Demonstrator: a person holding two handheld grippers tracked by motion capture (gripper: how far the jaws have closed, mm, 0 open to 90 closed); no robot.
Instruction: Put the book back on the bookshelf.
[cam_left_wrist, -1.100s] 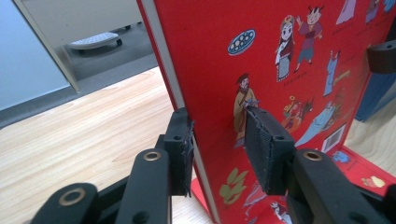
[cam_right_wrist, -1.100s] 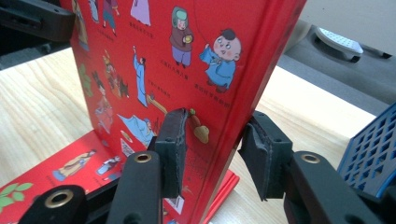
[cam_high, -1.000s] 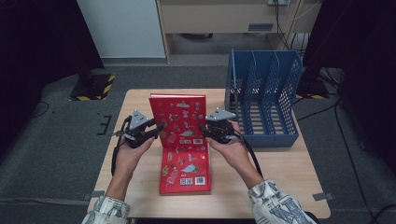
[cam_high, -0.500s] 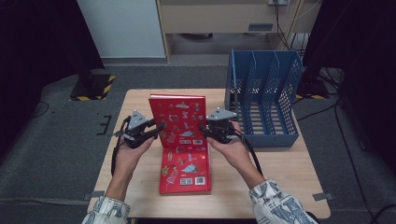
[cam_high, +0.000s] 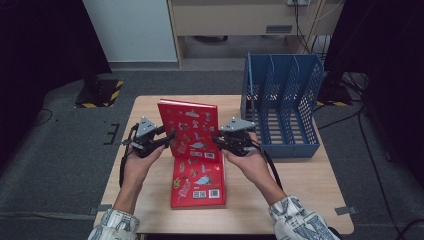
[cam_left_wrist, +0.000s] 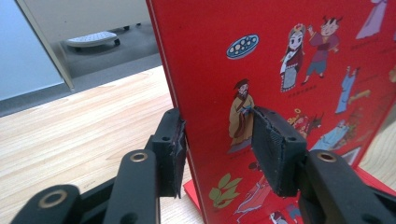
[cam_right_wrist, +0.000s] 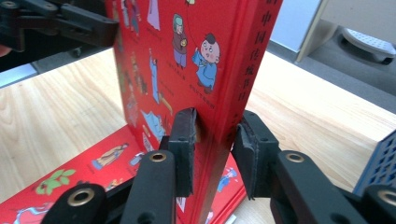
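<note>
A red picture book (cam_high: 189, 127) stands upright on edge on the table, over a second red book (cam_high: 197, 182) that lies flat. My left gripper (cam_high: 169, 137) straddles its left edge. In the left gripper view (cam_left_wrist: 217, 149) the jaws have just been opening: one pad lies against the back, the other stands slightly off the cover (cam_left_wrist: 303, 56). My right gripper (cam_high: 218, 141) is at the spine. Its jaws (cam_right_wrist: 212, 149) have just been closing, and the pads press on the front cover and the back of the book (cam_right_wrist: 187, 46).
A blue slotted file rack (cam_high: 282, 100) stands at the table's back right, close to my right hand. The wooden table (cam_high: 300, 185) has bare room at the front right and far left. The left gripper (cam_right_wrist: 60, 23) appears beyond the book in the right gripper view.
</note>
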